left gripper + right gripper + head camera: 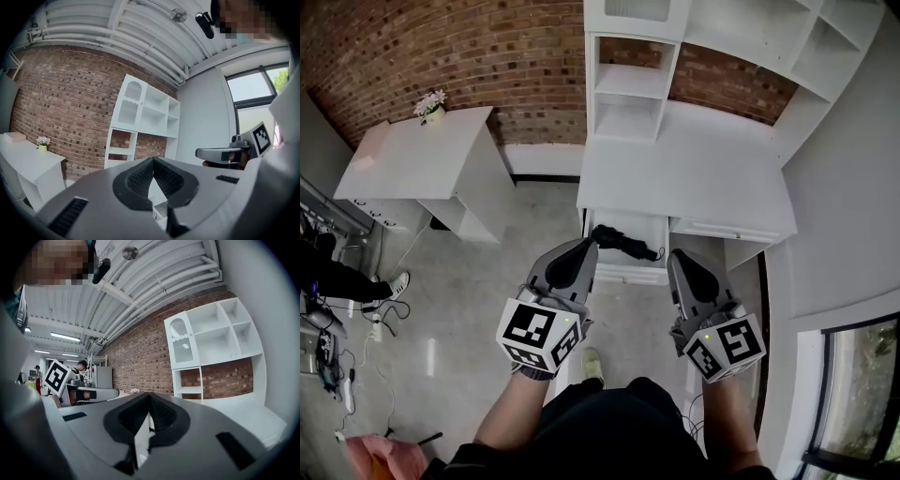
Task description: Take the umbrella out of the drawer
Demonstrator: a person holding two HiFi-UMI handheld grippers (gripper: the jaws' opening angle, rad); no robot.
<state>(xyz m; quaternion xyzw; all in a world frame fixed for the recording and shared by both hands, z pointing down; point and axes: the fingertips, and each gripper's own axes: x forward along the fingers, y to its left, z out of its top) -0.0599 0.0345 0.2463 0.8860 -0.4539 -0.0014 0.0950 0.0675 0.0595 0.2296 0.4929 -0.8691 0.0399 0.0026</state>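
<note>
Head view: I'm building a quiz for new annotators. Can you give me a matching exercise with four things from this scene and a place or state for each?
Things:
1. umbrella
2. flowers
3. left gripper
4. shelf unit

Places or states:
a. jaws together, nothing between them
b. lying in the open drawer
c. at the back of the desk, against the brick wall
d. on the small table to the left

Pairs: 1-b, 2-d, 3-a, 4-c

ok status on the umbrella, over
Left tool and right tool shut, empty. Umbrella lying in open drawer, not gripped. Nothing in the way.
</note>
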